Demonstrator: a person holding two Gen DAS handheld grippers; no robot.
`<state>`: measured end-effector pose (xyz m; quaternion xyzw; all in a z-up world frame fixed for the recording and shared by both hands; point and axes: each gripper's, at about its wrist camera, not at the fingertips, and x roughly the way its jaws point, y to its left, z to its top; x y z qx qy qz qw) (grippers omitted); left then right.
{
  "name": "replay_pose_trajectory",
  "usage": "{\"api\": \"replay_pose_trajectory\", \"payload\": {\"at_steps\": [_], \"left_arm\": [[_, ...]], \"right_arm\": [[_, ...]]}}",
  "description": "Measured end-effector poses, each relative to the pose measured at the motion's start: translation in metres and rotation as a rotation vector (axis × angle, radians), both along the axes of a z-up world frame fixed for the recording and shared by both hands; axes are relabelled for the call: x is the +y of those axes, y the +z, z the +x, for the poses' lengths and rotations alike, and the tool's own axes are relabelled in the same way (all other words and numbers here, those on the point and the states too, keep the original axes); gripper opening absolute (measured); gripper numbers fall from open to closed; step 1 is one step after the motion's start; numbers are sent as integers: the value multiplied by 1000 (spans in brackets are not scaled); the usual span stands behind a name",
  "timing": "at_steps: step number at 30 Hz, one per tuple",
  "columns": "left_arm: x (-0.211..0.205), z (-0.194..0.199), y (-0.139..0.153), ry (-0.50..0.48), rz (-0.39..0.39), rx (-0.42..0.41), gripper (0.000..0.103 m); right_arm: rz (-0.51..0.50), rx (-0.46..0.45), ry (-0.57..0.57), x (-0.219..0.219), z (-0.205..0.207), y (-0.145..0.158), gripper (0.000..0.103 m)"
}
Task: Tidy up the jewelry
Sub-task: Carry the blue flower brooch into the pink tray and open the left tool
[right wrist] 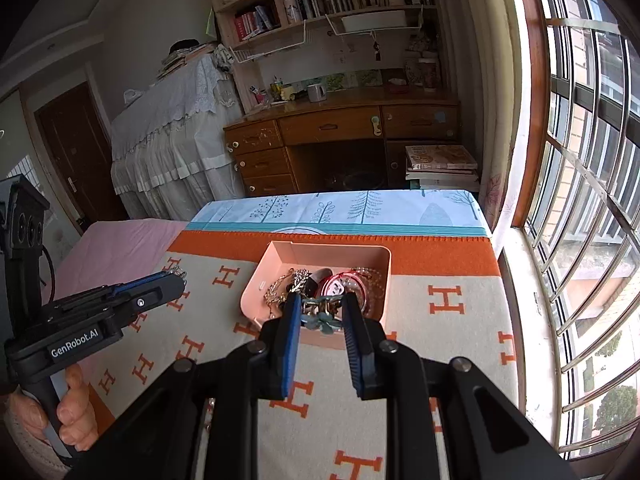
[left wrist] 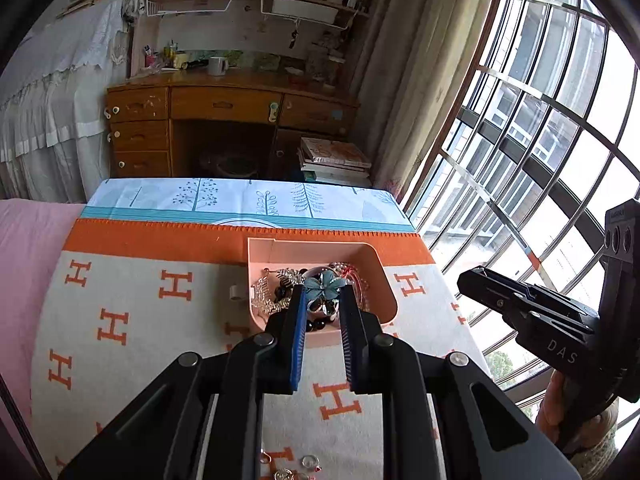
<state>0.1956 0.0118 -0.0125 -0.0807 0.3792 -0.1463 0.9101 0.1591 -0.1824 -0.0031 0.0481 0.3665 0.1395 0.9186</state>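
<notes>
A pink tray stands on the orange-and-cream blanket, holding several chains, beads and a round red box. My left gripper hovers before the tray, its jaws nearly together on a blue flower ornament. From the right wrist view the left gripper shows a small silvery piece at its tips. My right gripper is shut on a teal chain with a flower hanging just under the pads. In the left wrist view the right gripper points toward the tray from the right.
Loose rings and small pieces lie on the blanket near my left gripper's base. Pink bedding lies left, a barred window right. A wooden desk and stacked books stand beyond the bed. A hand holds each handle.
</notes>
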Motion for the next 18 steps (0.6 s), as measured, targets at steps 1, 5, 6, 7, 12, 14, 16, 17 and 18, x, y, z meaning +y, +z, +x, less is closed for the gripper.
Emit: {"api": "replay_pose_trajectory", "payload": {"at_steps": [1,5,6,7,12,14,16,17,18], "left_arm": [[-3,10,0,-13,2,5,14],[-18,42,-11,-52,-11,56,14],[-22,48,-15,-59,-17,69,14],[-25,52,-20,-66,-19,80,14],[-40,62,-41,-93,-29,116,14],[-42,64,-48,-97,-30,131,14],[-42,66,-56,-100,-28,146,14],[-40,67,-59,-99,-26,152,14],[-40,68,-62,-98,-25,159,14]], "right_arm": [[9,6,-10,-2,11,1,21],[33,71,-44,-5,51,-10,21],[35,97,-46,-5,60,-17,21],[35,122,-48,-4,68,-24,21],[23,230,-66,-2,88,-61,22],[26,280,-74,-2,95,-74,22],[40,311,-78,-5,97,-82,23],[43,316,-79,-6,97,-84,25],[42,315,-81,-6,97,-85,26]]}}
